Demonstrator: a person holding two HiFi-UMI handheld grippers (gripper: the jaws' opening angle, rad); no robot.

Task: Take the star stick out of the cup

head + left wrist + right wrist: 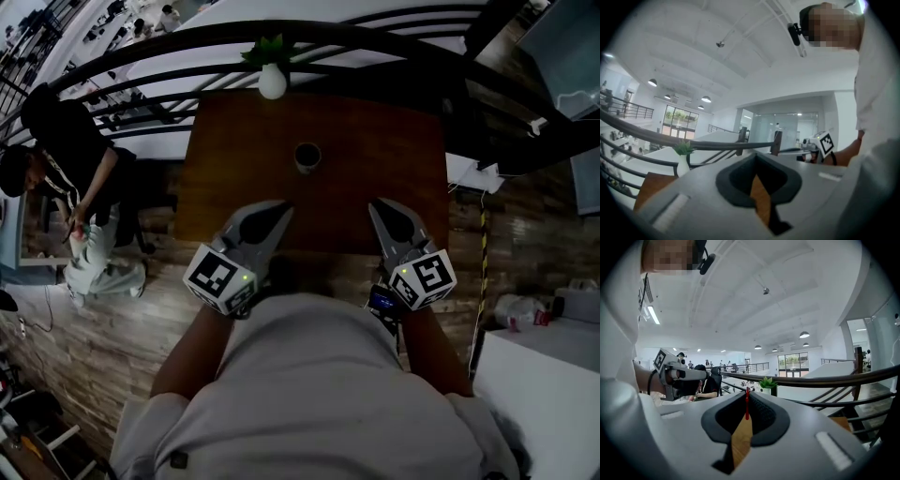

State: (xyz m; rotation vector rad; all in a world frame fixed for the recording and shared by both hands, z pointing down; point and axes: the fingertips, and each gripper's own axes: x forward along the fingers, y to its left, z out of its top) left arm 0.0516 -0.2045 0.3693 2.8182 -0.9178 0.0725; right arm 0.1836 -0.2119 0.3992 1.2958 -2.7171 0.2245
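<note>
Nothing done yet on this one: the star stick has not left the cup, and neither of my grippers is anywhere near it. The cup (307,157) stands upright out at 12 o'clock, about the middle of the brown table (375,141), alone, with a white vase (272,82) holding a green sprig further back at the far edge, around 11 o'clock from the cup.

From the head view the cup's inside is just a dark hole and I cannot make out what is in it. The right gripper view helps: a thin red upright line, which I take for the star stick (746,404), shows dead ahead in the slit at my fingertips. It is well beyond them, and the cup under it is hidden behind the gripper body. No star shape is readable at its top.

My left gripper (281,208) hangs at 7 o'clock from the cup, over the near edge of the table. Its fingers (736,180) are drawn together with nothing between them, only bare wood showing through the gap behind the tips. My right gripper (377,204) sits at 5 o'clock from the cup. Its fingers (764,416) are closed to a sliver and just as empty.

So the whole job is ahead, as I judge it: part the fingers, reach forward to 12 o'clock, pinch the stick above the rim, and lift it straight up so the cup does not tip
</note>
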